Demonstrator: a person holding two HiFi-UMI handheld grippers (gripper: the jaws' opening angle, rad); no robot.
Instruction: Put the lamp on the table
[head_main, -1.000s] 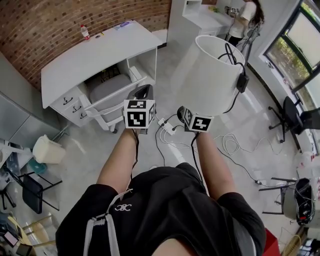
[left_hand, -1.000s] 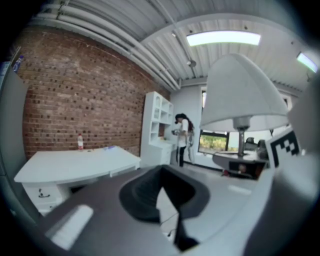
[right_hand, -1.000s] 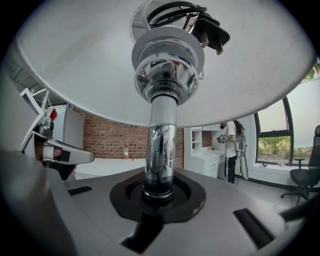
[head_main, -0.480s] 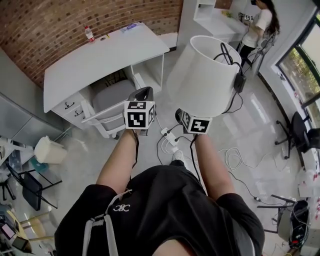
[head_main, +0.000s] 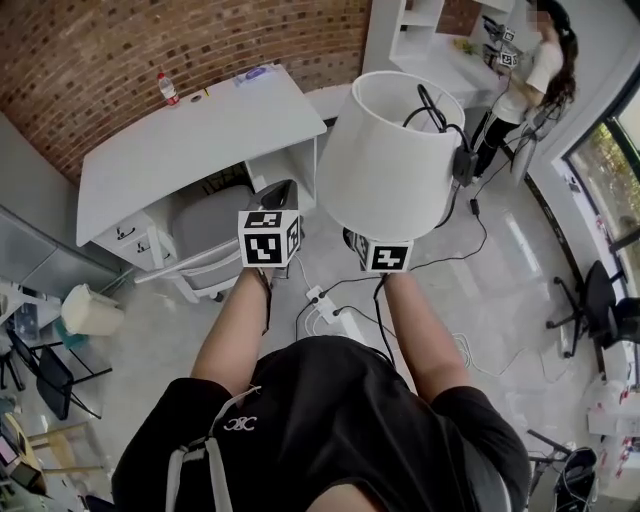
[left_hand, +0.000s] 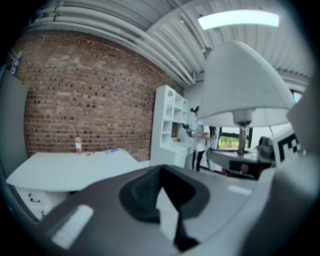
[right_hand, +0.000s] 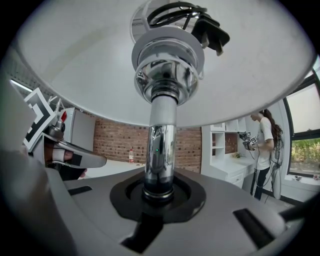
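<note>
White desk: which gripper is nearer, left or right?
Left. The left gripper hangs in front of the white desk; the right gripper, shut on the lamp by its pole, is farther out, past the left one.

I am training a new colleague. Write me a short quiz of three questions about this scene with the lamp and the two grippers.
1. True or false: the left gripper holds the lamp.
2. Choose one: the right gripper is shut on the lamp's A) shade, B) chrome stem, C) cable.
3. Fill the gap: on the white table by the brick wall stands a small ____ with a red cap.

Key: 1 false, the left gripper is empty; 2 B; 3 bottle.
</note>
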